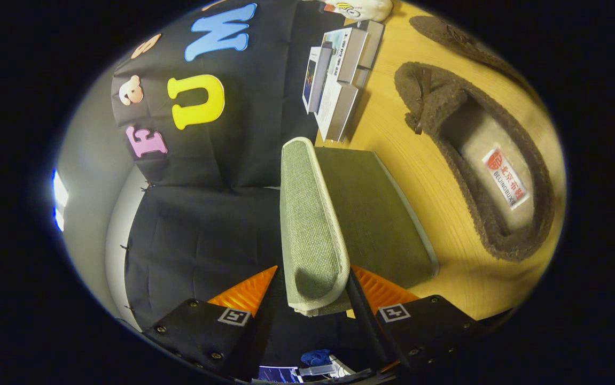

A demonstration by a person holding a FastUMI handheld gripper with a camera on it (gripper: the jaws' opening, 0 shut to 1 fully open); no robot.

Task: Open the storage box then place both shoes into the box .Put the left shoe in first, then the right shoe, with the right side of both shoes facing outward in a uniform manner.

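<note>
Fingers (307, 291) apart astride raised box lid (310, 224).

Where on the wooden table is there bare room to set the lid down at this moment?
Bare wood lies between the grey-green fabric storage box and the nearer brown fuzzy slipper, and ahead of the box toward the stack of white and grey boxes. It is crowded between the two slippers, the second beyond. The tool has its fingers either side of the raised fabric lid.
</note>
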